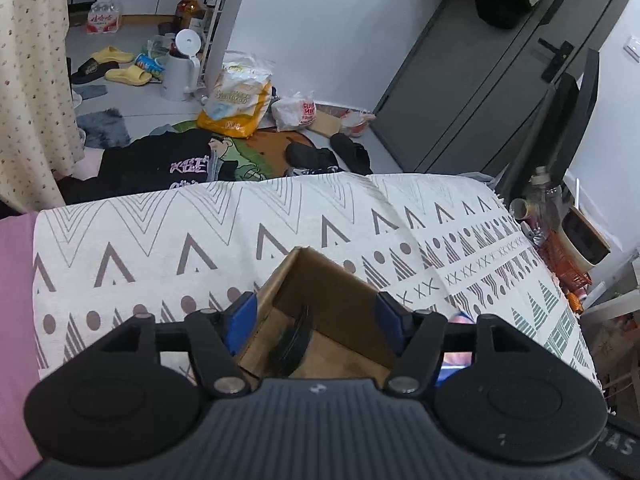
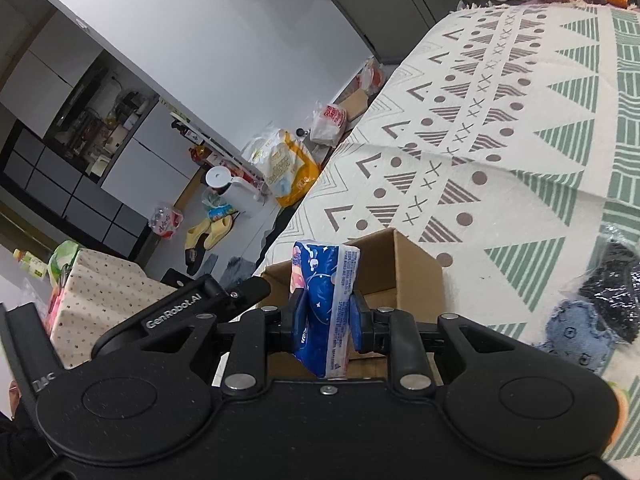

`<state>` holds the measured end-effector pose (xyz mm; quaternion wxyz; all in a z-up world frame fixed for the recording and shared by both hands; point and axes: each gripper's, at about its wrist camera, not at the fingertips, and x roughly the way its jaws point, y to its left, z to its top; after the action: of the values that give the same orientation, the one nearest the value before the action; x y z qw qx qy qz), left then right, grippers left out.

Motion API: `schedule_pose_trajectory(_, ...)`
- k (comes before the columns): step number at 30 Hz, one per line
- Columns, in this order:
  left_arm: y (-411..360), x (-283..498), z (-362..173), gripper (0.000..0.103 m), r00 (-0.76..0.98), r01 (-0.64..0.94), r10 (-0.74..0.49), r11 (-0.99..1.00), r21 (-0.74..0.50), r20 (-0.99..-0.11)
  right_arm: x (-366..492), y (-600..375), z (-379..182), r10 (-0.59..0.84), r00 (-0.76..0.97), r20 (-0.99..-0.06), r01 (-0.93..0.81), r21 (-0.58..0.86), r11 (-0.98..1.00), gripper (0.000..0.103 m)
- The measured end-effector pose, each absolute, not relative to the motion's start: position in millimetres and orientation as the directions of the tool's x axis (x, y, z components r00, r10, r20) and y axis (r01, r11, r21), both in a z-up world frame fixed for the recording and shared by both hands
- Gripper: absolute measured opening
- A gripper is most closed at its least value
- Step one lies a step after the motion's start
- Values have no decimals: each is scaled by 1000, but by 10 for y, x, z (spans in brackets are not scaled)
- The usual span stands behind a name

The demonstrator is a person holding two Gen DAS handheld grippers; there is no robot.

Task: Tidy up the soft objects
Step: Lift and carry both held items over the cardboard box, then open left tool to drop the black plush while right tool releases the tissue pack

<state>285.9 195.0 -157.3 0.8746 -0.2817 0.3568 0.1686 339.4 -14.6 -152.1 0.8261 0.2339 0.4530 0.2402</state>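
Blue plastic wraps the tissue pack [image 2: 326, 304], which stands upright between the fingers of the right tongs [image 2: 325, 316], pinched at its lower half so that its top rises above the fingertips and its bottom hangs below them. The right tongs are closed narrowly on this pack and hold it just above the open cardboard box [image 2: 404, 276], at the box's near edge. The box rests on a patterned cloth [image 2: 500, 128] of grey chevrons, dots and green triangles. To the right on the cloth lie a blue plush piece [image 2: 580, 336] and, touching it, a black item in clear plastic [image 2: 612, 280], both well apart from the tongs. In the left wrist view the left tongs [image 1: 316, 320] stand wide, their blue pads [image 1: 240, 320] to either side of the same box [image 1: 320, 296] and gripping nothing; whether they touch its walls cannot be told. A dark curved thing [image 1: 292, 340] lies inside the box. Beyond the cloth's far edge the floor [image 1: 132, 100] is strewn with slippers [image 1: 120, 66], bags and dark clothes.
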Motion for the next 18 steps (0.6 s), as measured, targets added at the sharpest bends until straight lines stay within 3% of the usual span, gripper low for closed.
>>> schedule_pose_trajectory(3, 1940, 2847, -1553, 65, 689, -499, 102, 785, -367, -717, 3430, -91, -1539, 619, 466, -633, -192, 611, 768, 23)
schedule_pose_trajectory(6, 1926, 2840, -1542, 65, 689, -500, 101, 783, -370, -718, 3507, -64, -1582, 645, 442, -623, -192, 637, 747, 31)
schedule_pose_trajectory(8, 1894, 2837, -1516, 67, 692, -497, 106, 788, -364, -714, 3534, -107, -1604, 652, 432, -623, -172, 653, 737, 45)
schedule_pose_trajectory(10, 1860, 2837, -1494, 75, 693, -495, 112, 793, -356, -712, 3508, -183, -1560, 641, 448, -623, -170, 645, 745, 49)
schedule_pose_trajectory(18, 1641, 2823, -1418, 80, 692, -469, 122, 825, -315, -711, 3324, -631, -1391, 609, 473, -637, -172, 611, 773, 52)
